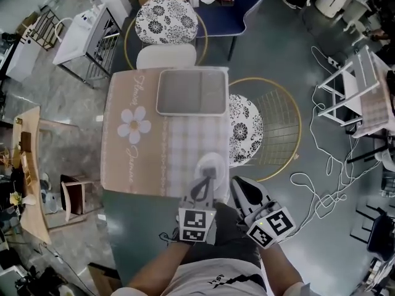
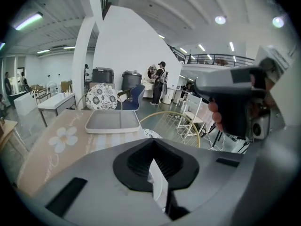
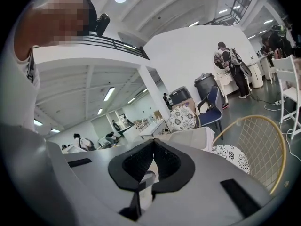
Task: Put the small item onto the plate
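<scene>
Table [image 1: 126,159] | plate [image 1: 191,92] at far end, long axis crosswise | L gripper [image 2: 153,147], R gripper [image 3: 153,145] jaws together

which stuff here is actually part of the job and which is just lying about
Job:
- white item, pinched in the left hand-held gripper
- grey plate, at the far edge of the table

Lying about:
- patterned stools
- blue chair
- floor cables
- white rack
</scene>
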The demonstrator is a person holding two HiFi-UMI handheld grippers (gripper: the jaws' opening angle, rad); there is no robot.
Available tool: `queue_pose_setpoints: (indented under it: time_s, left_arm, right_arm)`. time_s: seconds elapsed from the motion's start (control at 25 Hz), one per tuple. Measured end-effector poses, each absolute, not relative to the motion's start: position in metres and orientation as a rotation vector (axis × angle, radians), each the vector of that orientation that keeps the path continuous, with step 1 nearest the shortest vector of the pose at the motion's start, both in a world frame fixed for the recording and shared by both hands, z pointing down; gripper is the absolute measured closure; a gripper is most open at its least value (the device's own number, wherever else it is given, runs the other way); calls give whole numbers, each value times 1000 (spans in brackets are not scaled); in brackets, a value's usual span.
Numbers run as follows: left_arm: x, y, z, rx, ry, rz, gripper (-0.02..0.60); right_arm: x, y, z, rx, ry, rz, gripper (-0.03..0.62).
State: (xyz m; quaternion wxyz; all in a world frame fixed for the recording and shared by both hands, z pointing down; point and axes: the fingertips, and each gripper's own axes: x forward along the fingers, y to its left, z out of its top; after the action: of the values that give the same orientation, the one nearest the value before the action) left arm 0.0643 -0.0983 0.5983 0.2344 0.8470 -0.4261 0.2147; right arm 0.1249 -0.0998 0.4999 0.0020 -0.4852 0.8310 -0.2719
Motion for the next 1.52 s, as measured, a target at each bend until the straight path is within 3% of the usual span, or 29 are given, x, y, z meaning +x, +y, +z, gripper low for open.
queue_pose_setpoints:
  time_s: [0.28,1.0,1.52]
  left_arm:
    - [61,-95,509,2392,-1183,414,577]
    - [34,-97,380,2495,-1296,118,578]
    - [26,-77,359,2537,-1306,51,577]
  right_arm:
    - [118,-97,462,-1506,2645,-782,579]
    - [99,-104,370,-1467,2699,-570,580]
    - [85,-84,358,-1456,2714,-531,580]
